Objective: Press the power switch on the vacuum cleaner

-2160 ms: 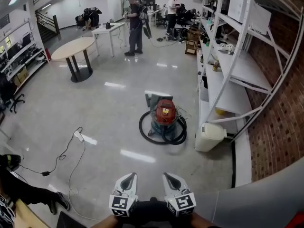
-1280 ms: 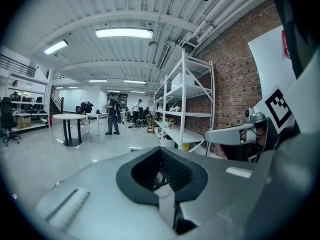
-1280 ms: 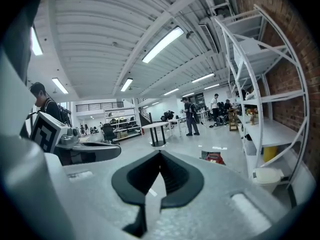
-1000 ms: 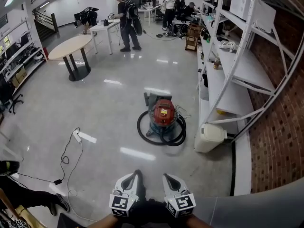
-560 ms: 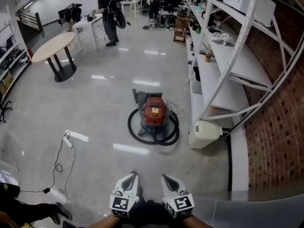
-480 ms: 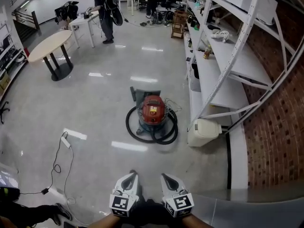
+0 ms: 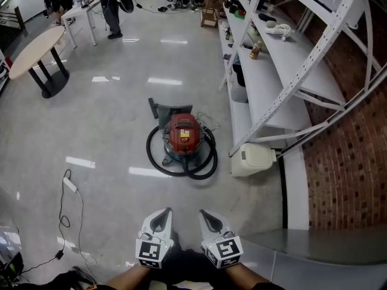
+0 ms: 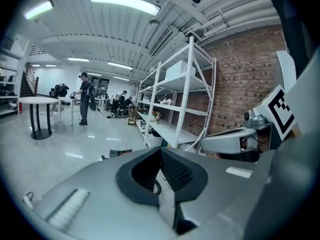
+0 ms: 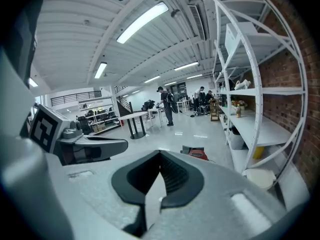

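my left tongs (image 7: 162, 219) and right tongs (image 7: 208, 220) sit side by side at the bottom centre of the head view. each pair is closed tight, jaw against jaw, with nothing between them. the vacuum cleaner (image 7: 183, 135) stands on the floor in the middle of the frame, well apart from both. it has a red lid, and its black hose (image 7: 181, 168) is looped round the base. just to its right are a white container (image 7: 253, 160) and the foot of the shelf rack (image 7: 272, 83).

i judge the step in hand is the approach, with no pressing begun. from here i cannot make out the switch on the lid, only a pale label on top. so the thing to do well is get close and look down on the lid before committing. closed jaws suit this, since they make one blunt tip to push with. i'd use the right tongs, as its view already has the red lid (image 9: 199, 154) just right of centre. i'd step short of the hose loop so i don't trip or drag it, then press straight down on the switch so the tip doesn't skid off.
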The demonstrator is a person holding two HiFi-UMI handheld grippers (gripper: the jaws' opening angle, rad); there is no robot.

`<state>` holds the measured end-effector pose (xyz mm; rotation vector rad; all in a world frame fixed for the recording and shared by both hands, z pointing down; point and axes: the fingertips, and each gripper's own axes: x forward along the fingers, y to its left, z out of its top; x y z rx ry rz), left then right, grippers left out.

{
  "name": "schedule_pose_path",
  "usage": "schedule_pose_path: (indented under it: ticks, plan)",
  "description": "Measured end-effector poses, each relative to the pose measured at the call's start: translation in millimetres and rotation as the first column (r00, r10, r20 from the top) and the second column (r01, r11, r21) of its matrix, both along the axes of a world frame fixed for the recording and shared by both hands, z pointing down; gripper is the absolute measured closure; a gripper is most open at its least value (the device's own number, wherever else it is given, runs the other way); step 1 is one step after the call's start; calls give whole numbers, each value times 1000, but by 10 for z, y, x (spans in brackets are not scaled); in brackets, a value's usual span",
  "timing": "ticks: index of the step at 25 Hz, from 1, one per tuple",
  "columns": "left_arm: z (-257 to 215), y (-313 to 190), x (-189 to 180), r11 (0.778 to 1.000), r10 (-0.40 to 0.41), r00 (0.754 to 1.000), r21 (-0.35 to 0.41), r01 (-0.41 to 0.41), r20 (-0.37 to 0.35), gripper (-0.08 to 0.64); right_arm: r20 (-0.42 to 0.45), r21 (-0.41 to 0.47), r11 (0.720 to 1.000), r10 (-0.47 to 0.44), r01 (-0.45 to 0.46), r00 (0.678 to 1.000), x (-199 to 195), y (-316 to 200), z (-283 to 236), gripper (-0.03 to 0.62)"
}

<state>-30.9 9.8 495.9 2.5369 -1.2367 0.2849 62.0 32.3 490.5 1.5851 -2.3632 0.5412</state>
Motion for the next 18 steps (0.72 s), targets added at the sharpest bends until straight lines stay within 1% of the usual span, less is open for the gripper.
schedule_pose_path:
  ticks: [5,12,15,18]
  plan:
    - [43,-411,-265,1000,1,1000,-2,-1,-4,543,-30,-4,1000,13,-13,999,-175,-397,-8,600]
    - [-102,-912,-589,999,4,1000,41,-3,-20,543,-55,22,999,40,-39,998,-379,-852,-152,600]
    - [-149,-1077,-717,998,-16,999,56,18,-34,543,-61,33,999,26,-24,998,-509,-1008,-187,600]
    - [-167,-1134,-855,997,-54,997,52,57,-52,543,-64,38,999,5,-2,998,-625,-1096,-234,600]
